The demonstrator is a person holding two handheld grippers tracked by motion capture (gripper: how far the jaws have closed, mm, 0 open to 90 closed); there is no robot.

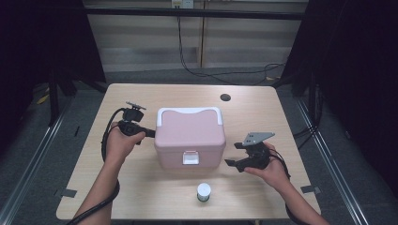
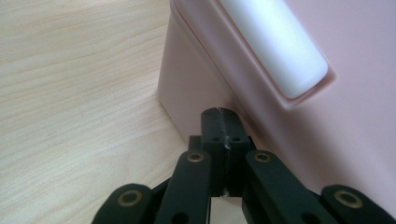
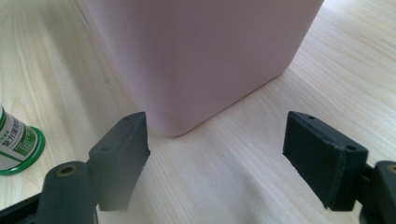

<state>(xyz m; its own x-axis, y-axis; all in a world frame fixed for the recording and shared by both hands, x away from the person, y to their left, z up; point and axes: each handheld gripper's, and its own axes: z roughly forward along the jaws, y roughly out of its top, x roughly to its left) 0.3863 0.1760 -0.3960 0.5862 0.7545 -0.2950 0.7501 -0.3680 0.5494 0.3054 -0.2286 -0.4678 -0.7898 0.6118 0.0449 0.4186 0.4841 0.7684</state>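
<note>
Pink box (image 1: 188,136) with white handle (image 1: 188,112) and white latch (image 1: 190,158) at the middle of the surface (image 1: 244,112), lid down. Left tongs (image 1: 149,133) clenched on nothing, tips at the box's left wall just under the lid rim; right tongs (image 1: 233,154) released, wide apart, near the box's right wall and clear of it. Small white bottle (image 1: 203,191) with green label standing near the front edge, in front of the box
</note>
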